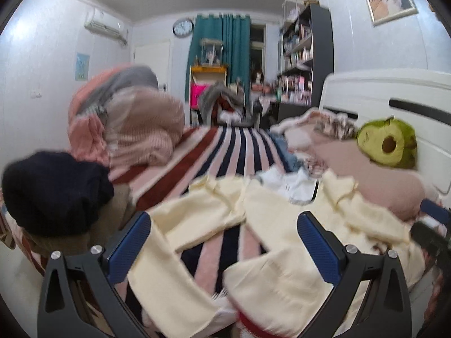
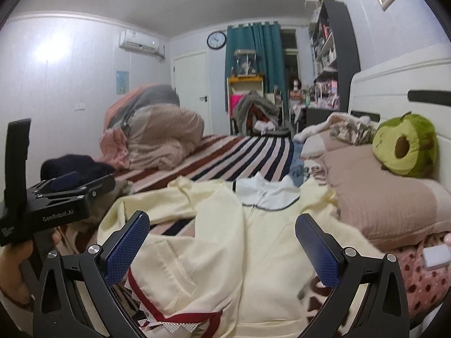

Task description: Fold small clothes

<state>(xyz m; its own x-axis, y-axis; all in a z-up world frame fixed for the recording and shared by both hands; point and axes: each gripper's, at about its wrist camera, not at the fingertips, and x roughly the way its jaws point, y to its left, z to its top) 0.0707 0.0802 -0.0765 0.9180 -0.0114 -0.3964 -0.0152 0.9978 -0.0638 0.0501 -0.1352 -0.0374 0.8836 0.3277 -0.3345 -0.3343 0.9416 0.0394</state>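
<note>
A cream jacket [image 1: 276, 270] with a white collar lies spread on the striped bed [image 1: 225, 152], one sleeve stretched to the left. In the right wrist view the same cream jacket [image 2: 214, 253] shows its zip, white collar [image 2: 265, 194] and red hem trim. My left gripper [image 1: 224, 242] hovers open just over the jacket, nothing between its blue pads. My right gripper [image 2: 222, 242] is open too, low above the jacket's front. The left gripper [image 2: 56, 194] also appears at the left edge of the right wrist view, held by a hand.
A pink and grey duvet heap [image 1: 126, 129] and dark clothes [image 1: 56, 191] sit on the left of the bed. A pink pillow [image 2: 380, 191], an avocado plush [image 2: 406, 146] and the white headboard [image 2: 394, 84] lie to the right. Shelves and a cluttered chair stand beyond.
</note>
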